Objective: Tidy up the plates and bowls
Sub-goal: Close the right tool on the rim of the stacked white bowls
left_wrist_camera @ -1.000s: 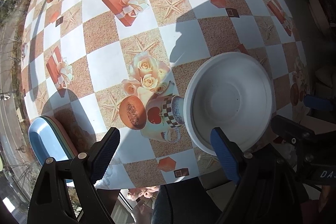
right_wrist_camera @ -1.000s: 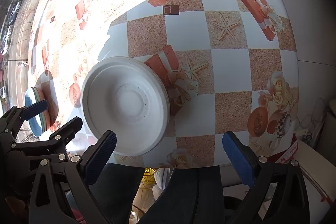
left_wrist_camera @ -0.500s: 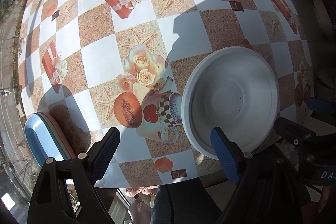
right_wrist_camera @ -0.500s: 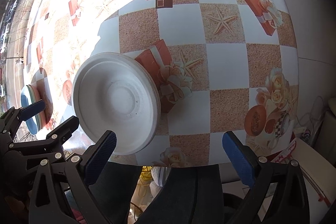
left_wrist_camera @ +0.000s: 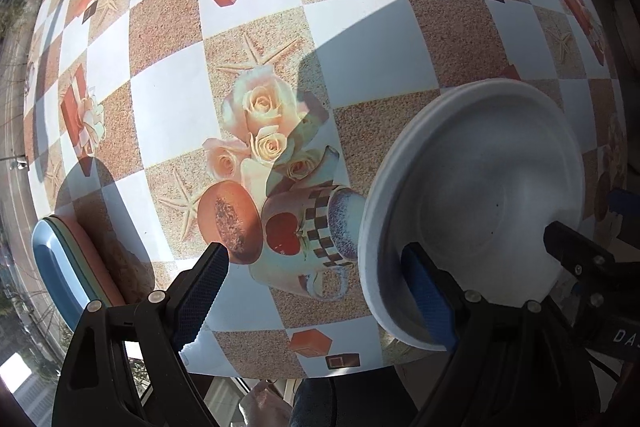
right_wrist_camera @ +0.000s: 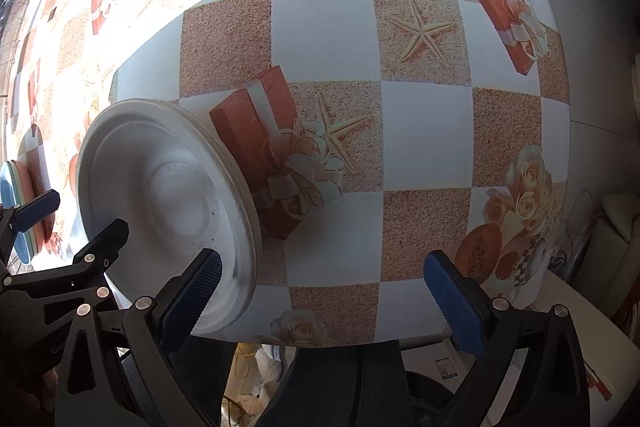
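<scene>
Matt white plate [left_wrist_camera: 480, 187] — glossy printed tablecloth [left_wrist_camera: 340, 39].

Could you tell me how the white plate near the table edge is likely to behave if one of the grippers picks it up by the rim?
The white plate looks matte and thick-rimmed, so probably light and fairly grippy. Its rim appears layered, possibly several stacked plates that could separate. Held by one edge, its wide shallow shape would likely sag or tilt.

A stack of bowls [left_wrist_camera: 472, 211] is sitting at the near edge of the surface [left_wrist_camera: 352, 39], between the two hand-held grippers, while a pile of plates [left_wrist_camera: 66, 267] is lying well apart at the surface's left edge.
</scene>
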The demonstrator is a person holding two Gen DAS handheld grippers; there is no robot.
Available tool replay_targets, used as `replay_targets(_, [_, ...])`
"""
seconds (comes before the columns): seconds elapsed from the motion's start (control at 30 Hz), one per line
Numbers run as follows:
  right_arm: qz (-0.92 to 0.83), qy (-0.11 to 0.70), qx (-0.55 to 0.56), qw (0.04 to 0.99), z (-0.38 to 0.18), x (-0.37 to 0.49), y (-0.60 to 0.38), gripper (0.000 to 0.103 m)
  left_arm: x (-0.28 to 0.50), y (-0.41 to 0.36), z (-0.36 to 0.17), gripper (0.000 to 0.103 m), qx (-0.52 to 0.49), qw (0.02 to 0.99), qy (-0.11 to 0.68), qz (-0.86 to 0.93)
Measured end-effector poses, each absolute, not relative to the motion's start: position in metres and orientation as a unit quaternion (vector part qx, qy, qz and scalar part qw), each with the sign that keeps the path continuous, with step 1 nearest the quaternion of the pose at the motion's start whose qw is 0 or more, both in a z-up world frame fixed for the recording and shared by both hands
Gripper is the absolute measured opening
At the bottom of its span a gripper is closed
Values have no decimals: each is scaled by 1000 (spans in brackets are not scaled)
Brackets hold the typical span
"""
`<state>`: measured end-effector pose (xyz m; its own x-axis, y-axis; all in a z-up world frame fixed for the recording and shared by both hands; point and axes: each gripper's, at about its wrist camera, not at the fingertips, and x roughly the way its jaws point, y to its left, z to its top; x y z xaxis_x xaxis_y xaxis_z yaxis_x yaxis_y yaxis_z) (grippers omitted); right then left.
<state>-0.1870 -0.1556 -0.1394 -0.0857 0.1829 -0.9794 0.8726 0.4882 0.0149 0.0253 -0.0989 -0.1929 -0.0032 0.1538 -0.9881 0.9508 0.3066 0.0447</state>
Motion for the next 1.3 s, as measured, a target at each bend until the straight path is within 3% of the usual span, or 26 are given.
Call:
replay_targets(0.3, [-305, 653, 428, 545, -154, -201, -158, 101, 23, -108, -218, 92, 442, 532, 622, -369])
replay_targets(0.37, [-299, 647, 433, 551, -159, -200, -158, 101, 22, -109, -223, 102, 448, 534, 618, -364])
replay_targets(0.4, [-297, 647, 434, 552, -162, -199, -158, 101, 22, -109, -225, 103, 450, 535, 616, -363])
replay_targets(0.6, [-294, 648, 439, 548, -177, -193, -163, 101, 30, -106, -241, 103, 406, 524, 652, -367])
replay_targets(1.3, [-285, 639, 479, 531, -200, -202, -170, 103, 34, -107, -241, 103, 407, 516, 662, -361])
